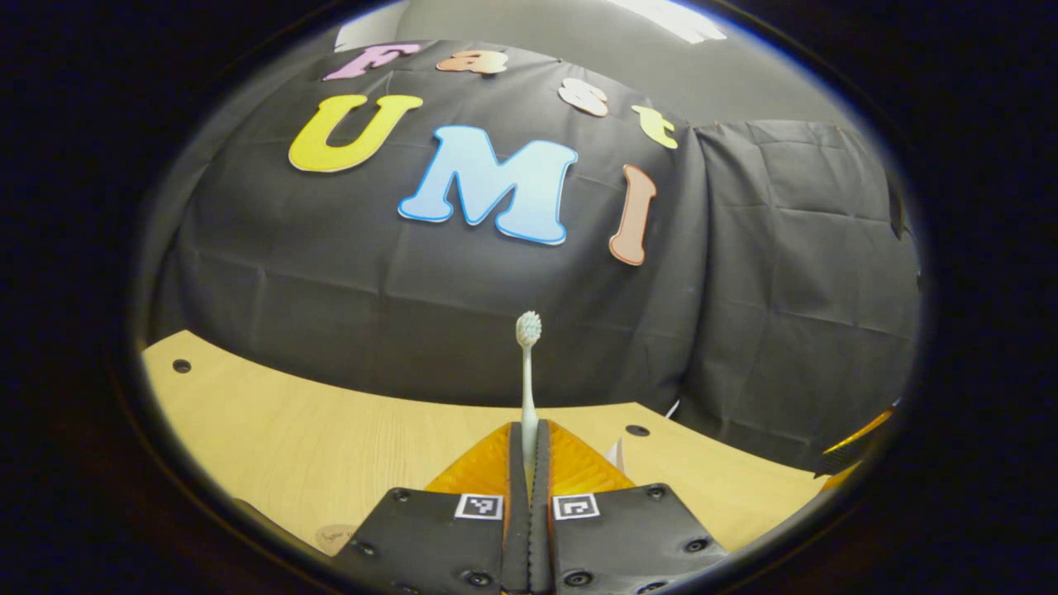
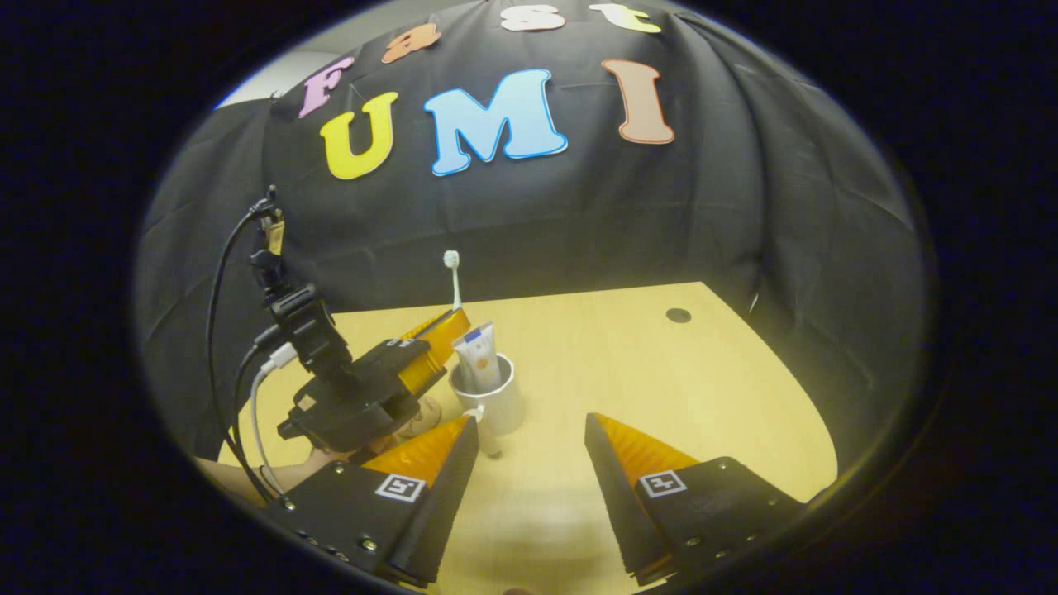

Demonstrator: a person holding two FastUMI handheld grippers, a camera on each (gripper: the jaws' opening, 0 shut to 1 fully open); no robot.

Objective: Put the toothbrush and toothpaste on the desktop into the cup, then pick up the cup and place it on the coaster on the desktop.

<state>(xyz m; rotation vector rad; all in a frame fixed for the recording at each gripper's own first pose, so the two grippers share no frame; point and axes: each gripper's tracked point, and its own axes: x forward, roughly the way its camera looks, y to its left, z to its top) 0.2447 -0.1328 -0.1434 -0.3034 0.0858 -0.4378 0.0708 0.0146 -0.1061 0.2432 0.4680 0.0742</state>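
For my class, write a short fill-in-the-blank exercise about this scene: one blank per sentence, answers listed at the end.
1. The white toothbrush is clamped between the fingers of the ______ gripper.
2. The white tube of toothpaste already stands inside the white ______.
3. The right gripper, with its orange fingers spread apart and holding nothing, is ______.
4. The toothbrush's bristled head points ______.

Missing words: left; cup; open; up

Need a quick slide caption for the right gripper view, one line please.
Open right gripper faces the cup holding toothpaste while the left gripper lifts the toothbrush.
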